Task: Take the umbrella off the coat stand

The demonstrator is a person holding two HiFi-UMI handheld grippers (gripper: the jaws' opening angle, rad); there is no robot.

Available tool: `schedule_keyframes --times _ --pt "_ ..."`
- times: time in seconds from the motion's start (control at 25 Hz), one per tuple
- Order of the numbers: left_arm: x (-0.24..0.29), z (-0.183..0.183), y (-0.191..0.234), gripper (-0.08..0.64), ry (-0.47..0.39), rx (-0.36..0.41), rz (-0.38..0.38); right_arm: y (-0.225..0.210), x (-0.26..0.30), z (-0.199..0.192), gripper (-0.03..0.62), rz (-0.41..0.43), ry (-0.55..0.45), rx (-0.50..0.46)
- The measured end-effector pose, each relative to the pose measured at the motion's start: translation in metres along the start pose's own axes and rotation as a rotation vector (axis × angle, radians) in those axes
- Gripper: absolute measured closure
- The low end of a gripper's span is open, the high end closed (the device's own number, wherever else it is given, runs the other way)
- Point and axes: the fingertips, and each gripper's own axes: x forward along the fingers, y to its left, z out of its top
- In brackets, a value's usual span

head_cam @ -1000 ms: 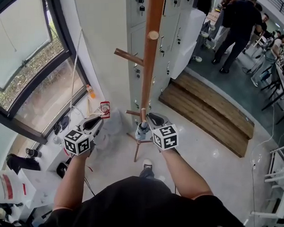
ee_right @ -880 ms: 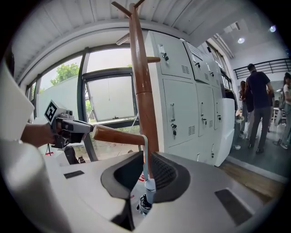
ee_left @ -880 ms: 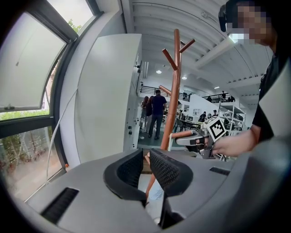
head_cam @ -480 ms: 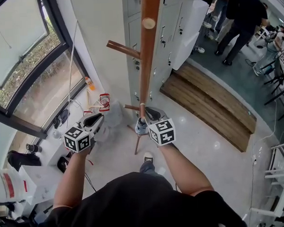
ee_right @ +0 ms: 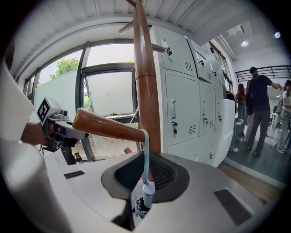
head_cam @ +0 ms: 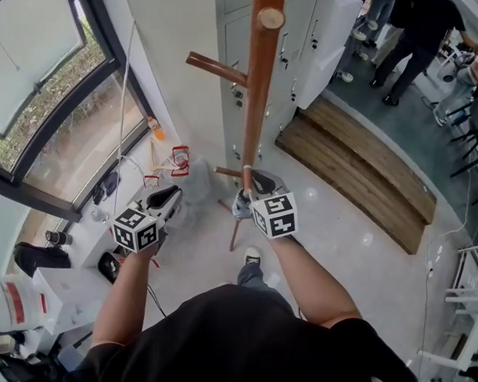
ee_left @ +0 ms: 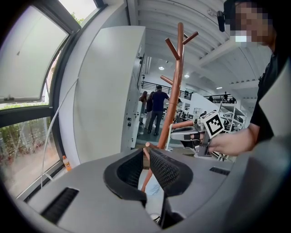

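Barely anything has shifted this past second: the right hand-held gripper (ee_right: pixel 144 176) stays clamped on the umbrella (ee_right: pixel 146 195), whose pale blue strap (ee_right: pixel 145 150) is looped over a low peg (ee_right: pixel 107 127) of the wooden coat stand (head_cam: pixel 256 107) at 12 o'clock. At 10 o'clock the left hand-held gripper (ee_left: pixel 145 159) hangs with its jaws slightly parted and empty. Pale glossy floor (head_cam: pixel 343 245) lies underfoot, with a window (head_cam: pixel 56 114) at 10 o'clock, grey lockers (head_cam: pixel 304 43) behind the stand and a wooden step (head_cam: pixel 364 174) at 2 o'clock.
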Motion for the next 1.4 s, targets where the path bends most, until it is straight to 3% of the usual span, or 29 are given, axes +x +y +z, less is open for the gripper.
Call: schedule_keyframes --times 0.32,1.4 --pt "0.0 -0.007 -0.001 0.506 0.006 -0.008 -0.004 -0.002 0.002 -0.001 0.574 -0.02 0.0 0.001" --pt "0.003 -0.011 -0.011 0.506 0.02 -0.012 -0.021 0.002 0.0 0.001 0.578 -0.013 -0.021 -0.025"
